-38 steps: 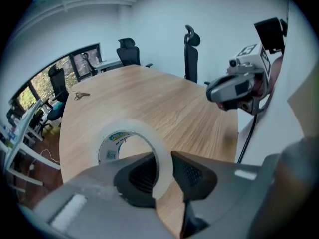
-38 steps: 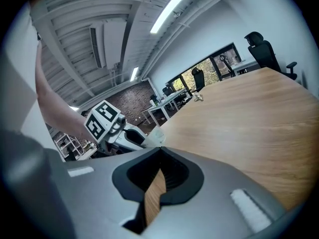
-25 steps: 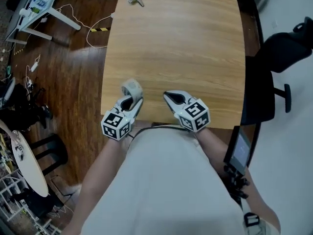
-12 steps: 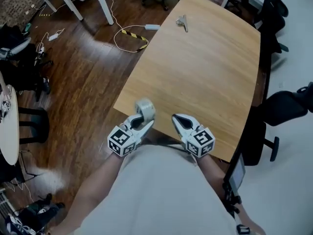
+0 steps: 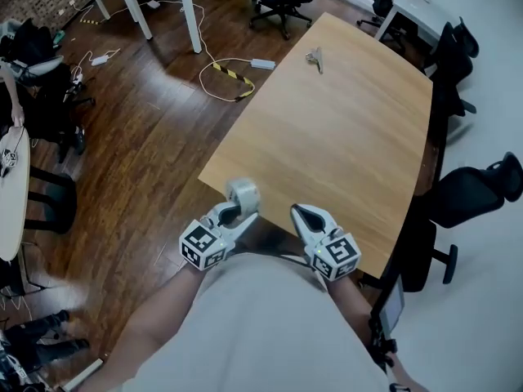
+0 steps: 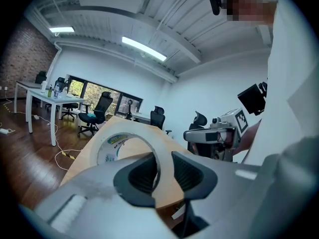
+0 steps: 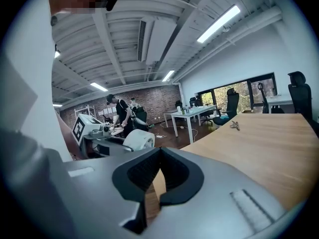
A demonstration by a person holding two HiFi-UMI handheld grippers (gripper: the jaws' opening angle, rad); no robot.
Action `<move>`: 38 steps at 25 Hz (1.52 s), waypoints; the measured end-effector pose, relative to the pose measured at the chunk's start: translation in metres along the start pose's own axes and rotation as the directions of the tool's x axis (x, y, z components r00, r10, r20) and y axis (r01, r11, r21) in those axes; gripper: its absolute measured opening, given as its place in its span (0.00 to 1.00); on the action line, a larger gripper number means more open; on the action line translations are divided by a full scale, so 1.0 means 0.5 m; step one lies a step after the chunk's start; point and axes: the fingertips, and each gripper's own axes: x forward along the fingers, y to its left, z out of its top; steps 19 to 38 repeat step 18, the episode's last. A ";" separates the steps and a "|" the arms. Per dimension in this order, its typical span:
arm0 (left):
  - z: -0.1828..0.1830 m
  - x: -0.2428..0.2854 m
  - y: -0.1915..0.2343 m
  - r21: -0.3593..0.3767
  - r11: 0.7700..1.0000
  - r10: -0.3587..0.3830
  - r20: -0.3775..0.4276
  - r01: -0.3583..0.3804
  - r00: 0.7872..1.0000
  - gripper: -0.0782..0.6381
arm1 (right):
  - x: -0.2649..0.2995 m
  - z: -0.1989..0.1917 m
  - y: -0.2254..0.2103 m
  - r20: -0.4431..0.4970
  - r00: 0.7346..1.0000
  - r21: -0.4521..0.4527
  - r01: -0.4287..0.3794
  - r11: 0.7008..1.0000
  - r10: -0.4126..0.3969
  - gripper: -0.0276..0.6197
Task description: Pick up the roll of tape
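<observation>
Currently the left gripper (image 5: 235,212) has its jaws clamped part-open on the wall of the roll of tape (image 5: 243,193), above the desk (image 5: 343,121) edge. Right gripper (image 5: 299,213) jaws are closed and empty. Pickup appears complete; next, hold steady.

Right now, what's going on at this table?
A person stands at the near end of the table with a gripper in each hand. The left gripper is clamped on the wall of the tape, one jaw inside the ring, and holds it at the table's near corner, apparently off the surface. The right gripper is beside it, jaws shut and empty. A small metal item lies untouched at the far end.
</observation>
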 end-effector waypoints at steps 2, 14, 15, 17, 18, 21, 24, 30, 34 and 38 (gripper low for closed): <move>-0.003 -0.010 -0.008 0.003 1.000 -0.003 0.005 0.003 1.000 0.25 | -0.007 0.003 0.011 0.008 1.000 -0.006 0.004 1.000 -0.004 0.05; -0.038 -0.070 -0.064 0.003 1.000 -0.026 0.017 0.026 1.000 0.25 | -0.040 -0.021 0.091 0.046 0.999 0.000 0.029 1.000 -0.029 0.05; -0.044 -0.074 -0.068 -0.001 1.000 -0.025 0.014 0.025 1.000 0.25 | -0.043 -0.026 0.097 0.042 0.999 -0.001 0.031 1.000 -0.031 0.05; -0.055 -0.081 -0.076 -0.010 1.000 -0.022 0.007 0.022 1.000 0.25 | -0.053 -0.030 0.107 0.033 0.999 -0.008 0.037 0.999 -0.036 0.05; -0.060 -0.085 -0.081 -0.016 1.000 -0.021 0.004 0.021 1.000 0.25 | -0.058 -0.032 0.113 0.029 0.999 -0.012 0.040 0.999 -0.040 0.05; -0.060 -0.085 -0.081 -0.016 1.000 -0.021 0.004 0.021 1.000 0.25 | -0.058 -0.032 0.113 0.029 0.999 -0.012 0.040 0.999 -0.040 0.05; -0.060 -0.085 -0.081 -0.016 1.000 -0.021 0.004 0.021 1.000 0.25 | -0.058 -0.032 0.113 0.029 0.999 -0.012 0.040 0.999 -0.040 0.05; -0.060 -0.085 -0.081 -0.016 1.000 -0.021 0.004 0.021 1.000 0.25 | -0.058 -0.032 0.113 0.029 0.999 -0.012 0.040 0.999 -0.040 0.05; -0.060 -0.085 -0.081 -0.016 1.000 -0.021 0.004 0.021 1.000 0.25 | -0.058 -0.032 0.113 0.029 0.999 -0.012 0.040 0.999 -0.040 0.05; -0.060 -0.085 -0.081 -0.016 1.000 -0.021 0.004 0.021 1.000 0.25 | -0.058 -0.032 0.113 0.029 0.999 -0.012 0.040 0.999 -0.040 0.05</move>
